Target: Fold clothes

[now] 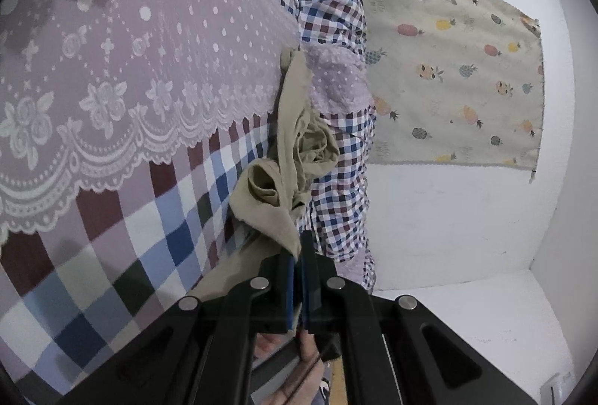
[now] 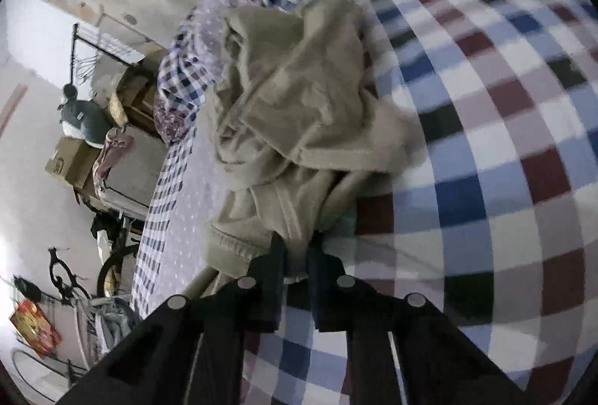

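While your left gripper (image 1: 298, 248) pinches a corner of the khaki garment (image 1: 295, 143), its blue-padded jaws are closed nearly flat on the cloth, with only the thin fabric between them. Your right gripper (image 2: 297, 248) has a thicker fold of the same garment (image 2: 299, 98) caught between its jaws, which stand a little apart around the bunched hem.

The garment lies crumpled on the bed, near its edge, in a loose heap with rolled openings and seams showing. Under it you have a checked sheet (image 1: 123, 255) in white, blue, maroon and dark squares. A lilac lace cover (image 1: 123, 42) with white dots and a scalloped floral border lies across the sheet in the left view.

Beyond the bed edge, a cream cloth printed with pineapples (image 1: 456, 76) hangs on the white wall (image 1: 467, 218). A black metal rack (image 2: 80, 46) stands against that wall. Your right view also takes in cardboard boxes (image 2: 71, 158), a grey plush toy (image 2: 80, 117), a dark scrolled metal frame (image 2: 61, 274) and a red packet (image 2: 35, 328) low at the left. A hand (image 1: 299, 364) shows below the left gripper's fingers.
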Available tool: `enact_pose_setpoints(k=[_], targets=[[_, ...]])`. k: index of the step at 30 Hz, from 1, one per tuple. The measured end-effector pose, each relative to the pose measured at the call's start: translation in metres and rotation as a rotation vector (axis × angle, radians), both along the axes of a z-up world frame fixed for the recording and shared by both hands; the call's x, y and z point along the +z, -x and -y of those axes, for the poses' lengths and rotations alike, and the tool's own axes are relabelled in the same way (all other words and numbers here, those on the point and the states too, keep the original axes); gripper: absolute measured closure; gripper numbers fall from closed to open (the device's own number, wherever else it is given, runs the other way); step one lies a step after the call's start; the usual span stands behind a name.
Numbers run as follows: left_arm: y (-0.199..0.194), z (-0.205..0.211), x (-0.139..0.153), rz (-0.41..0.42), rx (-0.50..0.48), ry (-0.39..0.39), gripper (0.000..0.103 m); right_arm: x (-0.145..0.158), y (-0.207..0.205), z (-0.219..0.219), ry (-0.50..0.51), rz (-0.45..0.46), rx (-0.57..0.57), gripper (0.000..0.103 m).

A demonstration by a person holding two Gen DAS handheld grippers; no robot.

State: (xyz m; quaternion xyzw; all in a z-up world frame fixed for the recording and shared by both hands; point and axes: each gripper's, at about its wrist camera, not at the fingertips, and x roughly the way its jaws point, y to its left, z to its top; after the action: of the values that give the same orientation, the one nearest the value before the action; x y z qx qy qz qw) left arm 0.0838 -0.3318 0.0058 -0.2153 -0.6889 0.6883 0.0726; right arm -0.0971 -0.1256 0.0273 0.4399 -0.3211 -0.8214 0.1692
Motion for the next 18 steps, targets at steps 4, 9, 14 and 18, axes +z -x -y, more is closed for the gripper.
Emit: enact_pose_setpoints(k=[4,9,14,18], targets=[[-0.005,0.011,-0.001,0.013,0.041,0.005,0.102,0.034,-0.016,-0.019,-0.025,-0.110,-0.020,0.096],[-0.016,0.030,0.002,0.011,0.110,0.022,0.102,0.078,-0.051,-0.083,-0.028,-0.197,-0.134,0.096],[-0.028,0.048,0.013,0.001,0.184,0.085,0.102,0.113,-0.093,-0.158,-0.043,-0.242,-0.256,0.097],[-0.037,0.054,0.024,-0.033,0.235,0.135,0.102,0.121,-0.131,-0.218,-0.089,-0.231,-0.328,0.097]])
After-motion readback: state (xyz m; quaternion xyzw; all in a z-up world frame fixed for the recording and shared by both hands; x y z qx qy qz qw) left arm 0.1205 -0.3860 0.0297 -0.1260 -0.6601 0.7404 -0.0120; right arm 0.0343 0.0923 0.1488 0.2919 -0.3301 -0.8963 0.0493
